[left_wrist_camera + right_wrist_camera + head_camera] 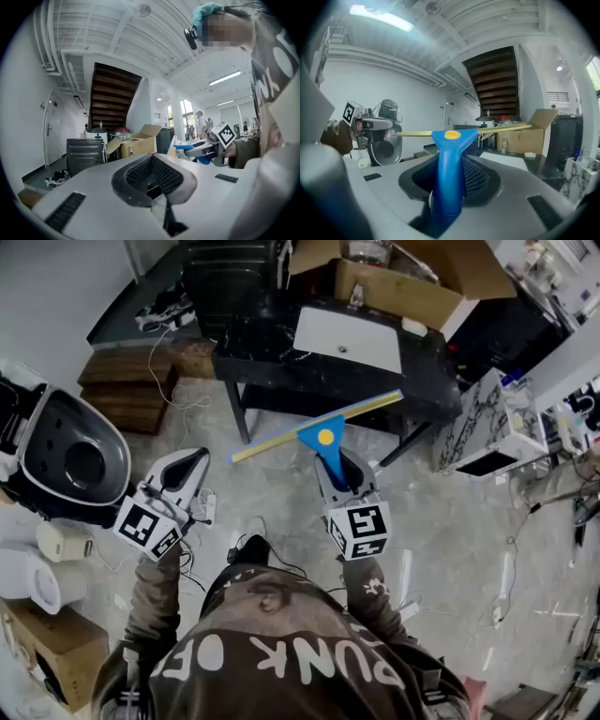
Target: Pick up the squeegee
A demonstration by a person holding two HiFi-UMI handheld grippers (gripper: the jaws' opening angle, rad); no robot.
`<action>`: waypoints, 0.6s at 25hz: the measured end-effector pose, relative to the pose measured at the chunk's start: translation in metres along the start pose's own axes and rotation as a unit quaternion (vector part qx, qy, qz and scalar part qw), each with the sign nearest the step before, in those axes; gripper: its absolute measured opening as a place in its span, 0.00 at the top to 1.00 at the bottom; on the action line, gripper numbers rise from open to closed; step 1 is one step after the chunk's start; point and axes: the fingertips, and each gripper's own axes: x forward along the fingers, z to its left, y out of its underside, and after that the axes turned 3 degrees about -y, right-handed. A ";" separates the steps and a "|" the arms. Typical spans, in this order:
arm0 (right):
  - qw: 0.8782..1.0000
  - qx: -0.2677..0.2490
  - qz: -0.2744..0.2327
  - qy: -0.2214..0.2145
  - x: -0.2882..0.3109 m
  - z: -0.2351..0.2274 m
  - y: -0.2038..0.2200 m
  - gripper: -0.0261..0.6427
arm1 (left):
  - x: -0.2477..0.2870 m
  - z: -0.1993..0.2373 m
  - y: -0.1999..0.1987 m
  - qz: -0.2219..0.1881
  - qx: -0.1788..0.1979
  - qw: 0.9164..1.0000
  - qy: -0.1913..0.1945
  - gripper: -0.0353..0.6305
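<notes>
The squeegee (321, 430) has a blue handle with a yellow dot and a long yellow blade. It hangs in the air in front of the black table. My right gripper (336, 468) is shut on its handle. In the right gripper view the blue handle (449, 173) stands up between the jaws and the blade (501, 128) runs level across. My left gripper (190, 468) is held out to the left of it, apart from the squeegee. Its jaws (152, 161) meet with nothing between them. The left gripper view shows the right gripper (206, 149) with the blue handle off to the right.
A black table (262, 362) with a white basin (347, 338) stands ahead, an open cardboard box (412, 292) behind it. A dark round appliance (80, 460) is at the left, a marble-patterned box (487, 423) at the right. Wooden pallets (127, 381) and cables lie on the floor.
</notes>
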 end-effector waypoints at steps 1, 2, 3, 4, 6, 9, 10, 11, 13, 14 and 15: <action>1.000 0.002 0.000 -0.004 -0.014 0.004 0.004 0.76 | -0.008 -0.014 0.000 0.004 -0.001 1.000 -0.002 0.94; 1.000 0.004 0.000 -0.008 -0.027 0.008 0.008 0.76 | -0.016 -0.028 0.001 0.008 -0.002 1.000 -0.004 0.94; 1.000 0.007 -0.001 -0.012 -0.039 0.013 0.012 0.76 | -0.025 -0.041 0.002 0.014 -0.002 1.000 -0.006 0.94; 1.000 0.009 -0.002 -0.016 -0.050 0.017 0.014 0.76 | -0.033 -0.052 0.002 0.020 -0.002 1.000 -0.008 0.94; 1.000 0.013 -0.007 -0.023 -0.070 0.025 0.016 0.76 | -0.049 -0.070 0.001 0.028 0.000 1.000 -0.013 0.94; 0.999 0.017 -0.015 -0.033 -0.091 0.040 0.016 0.76 | -0.073 -0.087 -0.006 0.033 0.004 0.999 -0.024 0.94; 0.999 0.018 -0.018 -0.036 -0.095 0.045 0.015 0.76 | -0.079 -0.089 -0.009 0.033 0.006 0.999 -0.027 0.94; 0.999 0.019 -0.020 -0.039 -0.100 0.049 0.014 0.76 | -0.085 -0.091 -0.011 0.033 0.008 0.999 -0.030 0.94; 0.999 0.017 -0.024 -0.042 -0.106 0.059 0.014 0.76 | -0.094 -0.094 -0.013 0.031 0.009 0.999 -0.034 0.94; 0.999 0.016 -0.025 -0.044 -0.109 0.064 0.014 0.76 | -0.099 -0.094 -0.014 0.030 0.010 0.999 -0.035 0.94; 0.999 0.014 -0.026 -0.045 -0.111 0.068 0.013 0.76 | -0.103 -0.095 -0.015 0.028 0.010 0.999 -0.036 0.94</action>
